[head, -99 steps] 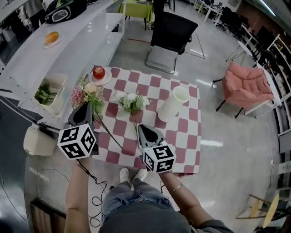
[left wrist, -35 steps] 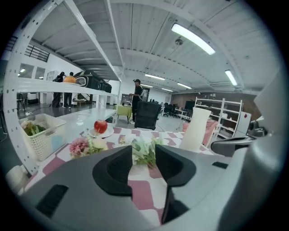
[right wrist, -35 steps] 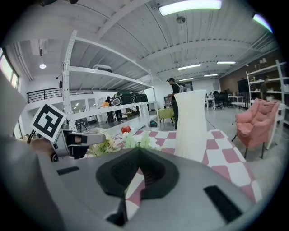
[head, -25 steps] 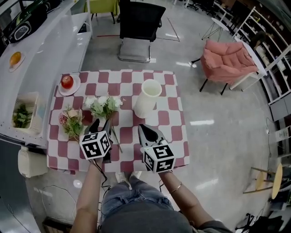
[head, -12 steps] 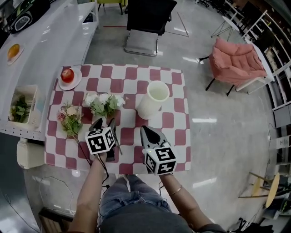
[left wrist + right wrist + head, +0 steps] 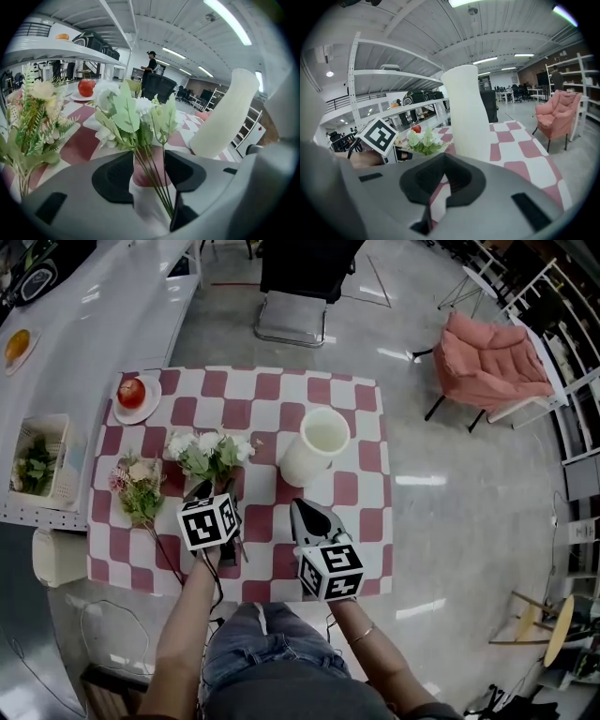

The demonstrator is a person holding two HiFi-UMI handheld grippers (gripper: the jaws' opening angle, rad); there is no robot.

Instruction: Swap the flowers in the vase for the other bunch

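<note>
left gripper (image 6: 212,489) has its jaws apart and they've just been closing in a bit, with the green stems of the white bunch (image 6: 211,454) running through the gap. In the left gripper view the stems lie over toward the right-hand jaw and the pads aren't pinching them, so it's around the stems, not clamped. The white bunch is lying flat on the checked tablecloth (image 6: 361,512), blooms pointing away from the person, stems toward them

right gripper (image 6: 298,510) sits just to the right, jaws drawn together to a point with only a thin slit of cloth showing between them, nothing in there

the white vase (image 6: 317,444) stands upright just past the right gripper, near the white bunch's blooms but not touching them. The pink bunch (image 6: 136,488) is lying on the cloth too, off to the left of the left gripper. There's a red apple (image 6: 131,392) on a little plate at the far left corner
</note>
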